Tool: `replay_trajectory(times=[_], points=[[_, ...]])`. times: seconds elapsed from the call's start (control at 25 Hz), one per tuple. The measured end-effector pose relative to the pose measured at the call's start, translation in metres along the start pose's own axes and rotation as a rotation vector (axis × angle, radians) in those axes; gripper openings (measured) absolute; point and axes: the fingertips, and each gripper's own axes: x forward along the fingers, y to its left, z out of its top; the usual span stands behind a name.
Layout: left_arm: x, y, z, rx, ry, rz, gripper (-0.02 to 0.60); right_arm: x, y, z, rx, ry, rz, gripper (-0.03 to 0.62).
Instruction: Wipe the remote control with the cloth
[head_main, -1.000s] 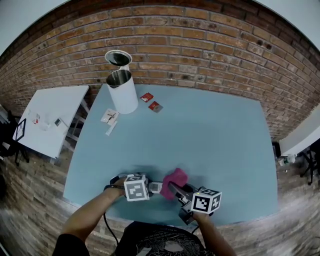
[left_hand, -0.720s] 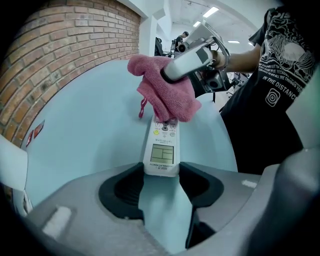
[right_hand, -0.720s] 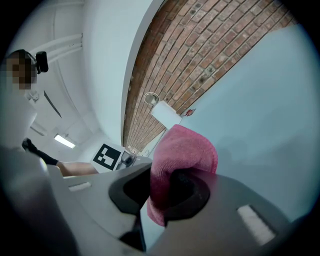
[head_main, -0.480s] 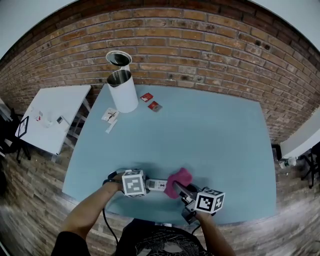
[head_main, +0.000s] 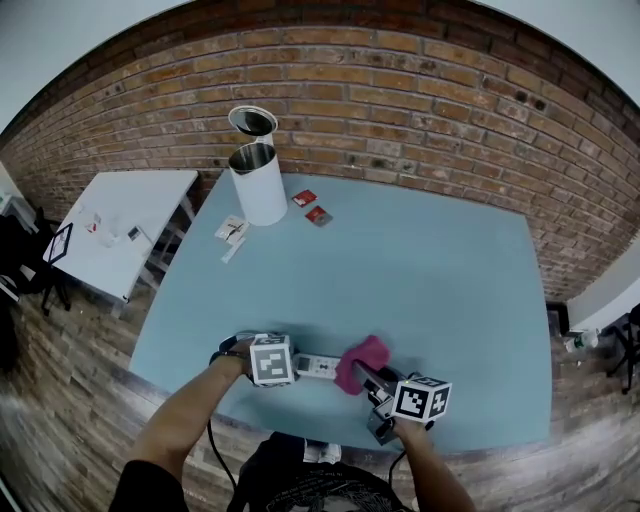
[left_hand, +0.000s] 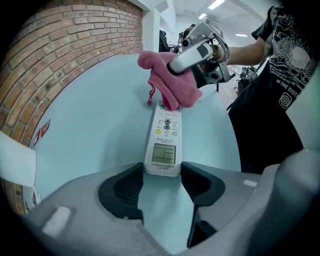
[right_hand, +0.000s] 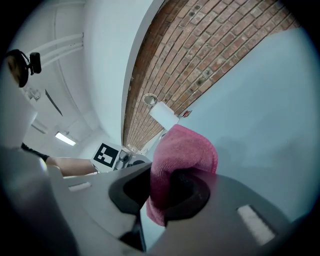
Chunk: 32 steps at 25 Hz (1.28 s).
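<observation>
A white remote control (head_main: 318, 367) lies on the blue table (head_main: 420, 270) near its front edge. Its display end (left_hand: 165, 150) sits between the jaws of my left gripper (left_hand: 162, 180), which point steeply down and touch both of its sides while they are opening. My right gripper (head_main: 362, 378) is shut on a pink cloth (head_main: 360, 358). The cloth (left_hand: 170, 82) rests bunched over the remote's far end and hides the buttons there. In the right gripper view the cloth (right_hand: 182, 150) fills the gap between that gripper's (right_hand: 162, 190) jaws.
A white cylindrical can (head_main: 258, 185) stands at the back left with a round lid (head_main: 252, 122) behind it. Two red packets (head_main: 312, 205) and small papers (head_main: 232, 232) lie nearby. A white side table (head_main: 120, 230) is to the left, a brick wall behind.
My right gripper has slid the cloth a little to the right along the remote, uncovering more of its body. The left gripper has stayed at the remote's near end.
</observation>
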Motion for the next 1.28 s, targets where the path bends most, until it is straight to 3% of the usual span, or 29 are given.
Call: replay_trajectory(times=[0.36,0.72,1.0,1.08,1.2,1.28], points=[[-0.027,0.007,0.001,-0.102,-0.099,0.175,0.249,-0.002,0.016,-0.001,-0.033,-0.015,0.003,0.061],[-0.067,-0.013,0.029,-0.269,-0.435,0.277,0.214,-0.01,0.038,-0.003,-0.135,-0.087,-0.09,0.061],[-0.078,-0.047,0.049,-0.32,-0.608,0.269,0.21,-0.015,0.064,-0.017,-0.243,-0.12,-0.205,0.061],[-0.083,-0.05,0.052,-0.348,-0.655,0.297,0.202,-0.017,0.07,-0.022,-0.288,-0.124,-0.245,0.061],[-0.092,-0.048,0.052,-0.412,-0.72,0.39,0.001,-0.023,0.078,-0.029,-0.331,-0.142,-0.301,0.061],[-0.096,-0.053,0.054,-0.44,-0.749,0.404,-0.002,-0.027,0.083,-0.033,-0.345,-0.16,-0.336,0.061]])
